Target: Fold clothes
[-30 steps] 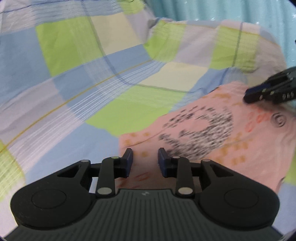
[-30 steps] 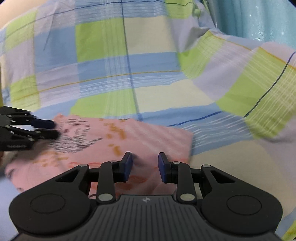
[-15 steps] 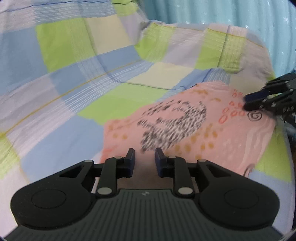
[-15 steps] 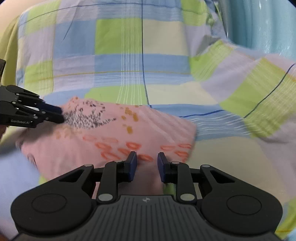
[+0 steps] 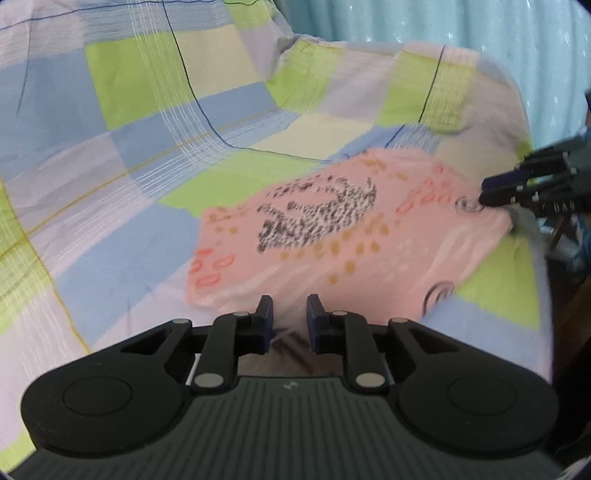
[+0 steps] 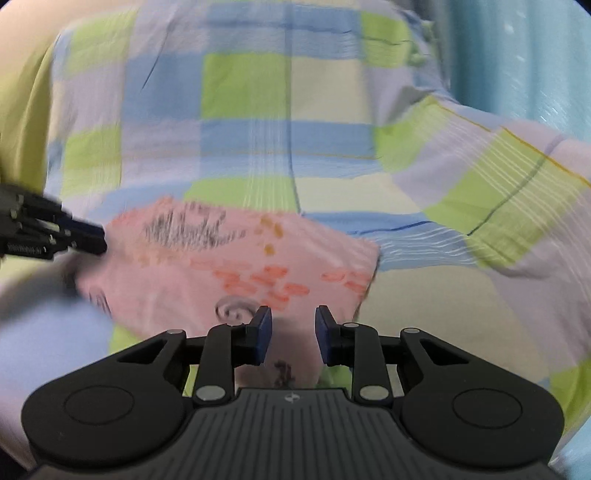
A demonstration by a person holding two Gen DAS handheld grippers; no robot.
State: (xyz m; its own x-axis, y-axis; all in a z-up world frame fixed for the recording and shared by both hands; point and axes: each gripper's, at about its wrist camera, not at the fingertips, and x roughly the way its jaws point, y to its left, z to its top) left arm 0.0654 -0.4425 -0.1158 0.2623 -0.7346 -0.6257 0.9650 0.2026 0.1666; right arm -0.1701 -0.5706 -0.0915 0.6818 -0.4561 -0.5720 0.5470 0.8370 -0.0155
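A pink printed garment [image 5: 332, 236] lies on the checked bed sheet [image 5: 147, 122], with a black speckled print and orange marks. My left gripper [image 5: 289, 306] holds its near edge, with cloth running back between the narrowly parted fingers. My right gripper [image 6: 291, 317] grips the garment's [image 6: 236, 266] other near edge the same way. Each gripper shows in the other's view: the right one at the garment's right corner [image 5: 517, 188], the left one at its left corner [image 6: 66, 236].
The blue, green and cream checked sheet [image 6: 295, 122] covers the whole bed. A pale blue curtain [image 5: 461, 26] hangs behind. The bed's right edge [image 5: 543, 288] drops off, with dark objects beyond it.
Both grippers have pulled back toward the near bed edge with the garment, dragging it along. More of the garment now lies spread in front of each gripper.
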